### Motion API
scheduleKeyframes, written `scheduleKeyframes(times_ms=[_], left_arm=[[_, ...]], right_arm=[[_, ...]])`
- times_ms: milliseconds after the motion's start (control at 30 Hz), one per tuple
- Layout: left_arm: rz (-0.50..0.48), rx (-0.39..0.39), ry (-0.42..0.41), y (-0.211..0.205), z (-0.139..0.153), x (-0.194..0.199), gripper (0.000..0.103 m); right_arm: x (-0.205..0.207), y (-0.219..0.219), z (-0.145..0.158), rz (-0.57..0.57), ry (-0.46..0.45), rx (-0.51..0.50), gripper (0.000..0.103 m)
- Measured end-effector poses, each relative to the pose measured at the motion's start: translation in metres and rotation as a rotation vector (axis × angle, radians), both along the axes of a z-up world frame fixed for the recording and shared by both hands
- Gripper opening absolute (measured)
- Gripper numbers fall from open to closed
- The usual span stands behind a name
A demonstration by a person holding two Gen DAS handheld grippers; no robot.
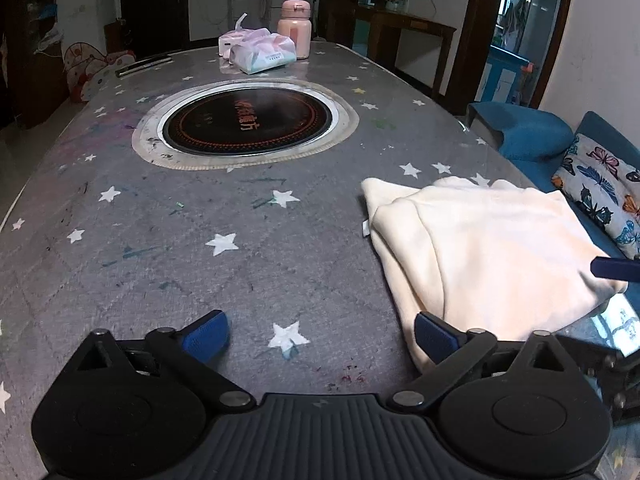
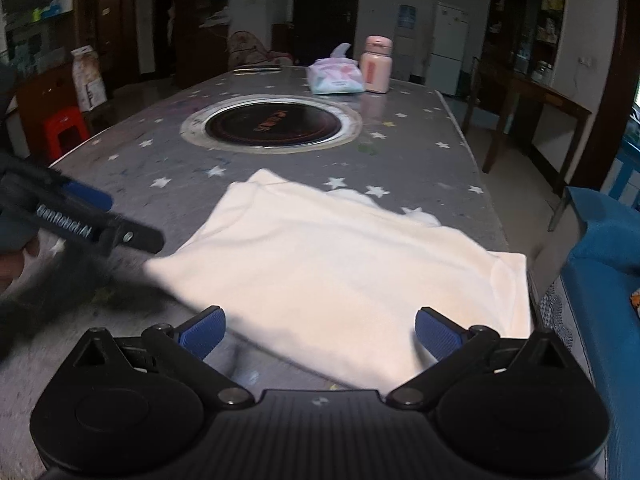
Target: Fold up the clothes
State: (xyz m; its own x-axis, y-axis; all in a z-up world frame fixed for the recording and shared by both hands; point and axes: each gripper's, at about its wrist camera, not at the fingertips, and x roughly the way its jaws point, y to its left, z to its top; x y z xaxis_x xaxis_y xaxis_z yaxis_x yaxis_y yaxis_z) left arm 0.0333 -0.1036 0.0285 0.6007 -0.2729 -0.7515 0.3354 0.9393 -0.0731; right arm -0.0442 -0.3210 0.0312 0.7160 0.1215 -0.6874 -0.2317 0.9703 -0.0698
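Observation:
A cream folded garment (image 1: 488, 248) lies on the grey star-patterned table (image 1: 200, 240) near its right edge. It also shows in the right wrist view (image 2: 340, 264). My left gripper (image 1: 320, 334) is open and empty, low over the table, with its right pad at the garment's near left edge. My right gripper (image 2: 318, 332) is open and empty, just above the garment's near edge. The left gripper also shows in the right wrist view (image 2: 80, 216), blurred, at the garment's left side. A blue fingertip of the right gripper (image 1: 616, 268) shows at the right of the left wrist view.
A round black induction plate (image 1: 248, 122) is set in the table's middle. Tissue packs (image 1: 264, 54) and a pink bottle (image 1: 295, 28) stand at the far end. A blue sofa (image 1: 532, 132) with a butterfly cushion (image 1: 604, 196) is beside the table's right edge.

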Motion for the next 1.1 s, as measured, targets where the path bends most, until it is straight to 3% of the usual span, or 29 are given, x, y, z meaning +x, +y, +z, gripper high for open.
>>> scheduleKeyframes(times_ms=[100, 367, 733, 1100], left_arm=[[0.004, 0.0, 0.017, 0.001, -0.004, 0.0, 0.094], [0.021, -0.015, 0.012, 0.001, 0.001, -0.009, 0.095], [0.015, -0.009, -0.017, -0.009, 0.007, -0.028, 0.103], [0.005, 0.01, -0.01, -0.019, 0.007, -0.042, 0.103]], right_arm=[[-0.007, 0.01, -0.002, 0.035, 0.0, -0.017, 0.096], [-0.016, 0.028, -0.005, 0.095, 0.024, 0.0, 0.09], [-0.023, 0.008, -0.015, -0.025, 0.052, 0.061, 0.091], [-0.036, -0.011, -0.02, -0.107, 0.059, 0.103, 0.101]])
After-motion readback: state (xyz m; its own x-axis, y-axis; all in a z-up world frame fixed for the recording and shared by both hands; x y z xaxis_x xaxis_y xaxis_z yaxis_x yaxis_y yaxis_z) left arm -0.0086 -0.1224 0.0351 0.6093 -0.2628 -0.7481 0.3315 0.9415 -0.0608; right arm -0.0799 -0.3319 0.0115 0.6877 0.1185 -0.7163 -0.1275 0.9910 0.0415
